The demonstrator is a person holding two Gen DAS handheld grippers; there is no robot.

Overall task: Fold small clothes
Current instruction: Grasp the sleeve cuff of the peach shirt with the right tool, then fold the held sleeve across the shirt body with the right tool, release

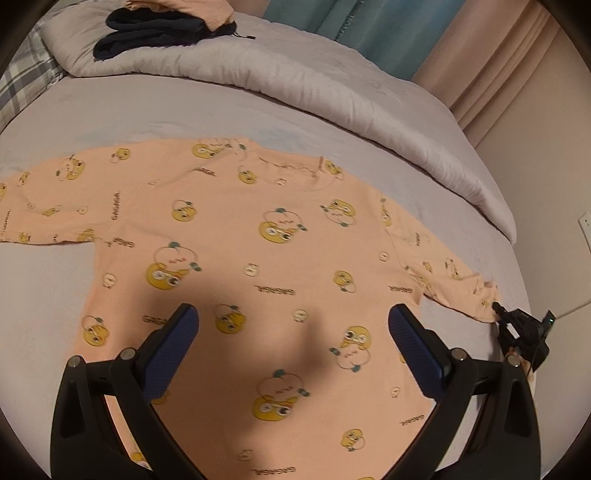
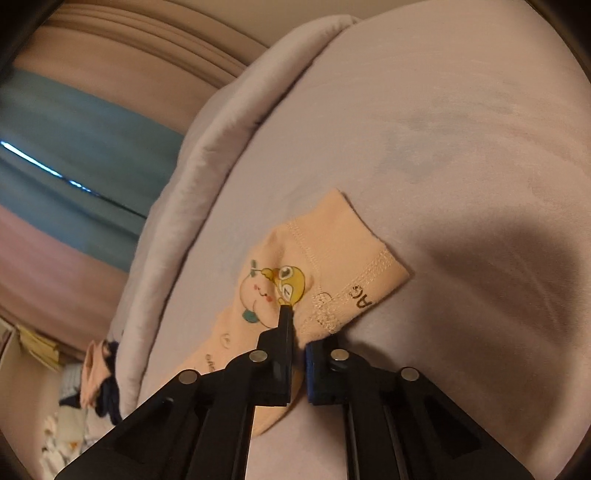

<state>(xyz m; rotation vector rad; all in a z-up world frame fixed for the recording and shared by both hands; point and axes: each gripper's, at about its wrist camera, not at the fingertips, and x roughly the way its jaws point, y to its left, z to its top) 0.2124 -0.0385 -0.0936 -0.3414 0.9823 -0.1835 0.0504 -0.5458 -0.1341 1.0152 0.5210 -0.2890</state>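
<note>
A small peach long-sleeved shirt (image 1: pixel 280 236) with yellow cartoon prints lies spread flat on the grey bed sheet, sleeves out to both sides. My left gripper (image 1: pixel 293 325) hovers open above the shirt's lower body, holding nothing. My right gripper (image 2: pixel 299 332) is shut on the shirt's sleeve cuff (image 2: pixel 332 266), pinching the fabric edge against the sheet. The right gripper also shows in the left wrist view (image 1: pixel 517 325) at the end of the right sleeve.
A folded grey duvet (image 1: pixel 295 85) runs along the far side of the bed. Dark and peach clothes (image 1: pixel 162 29) lie piled on it. A plaid pillow (image 1: pixel 26 85) is at the left. Curtains (image 1: pixel 369 22) and a wall stand behind.
</note>
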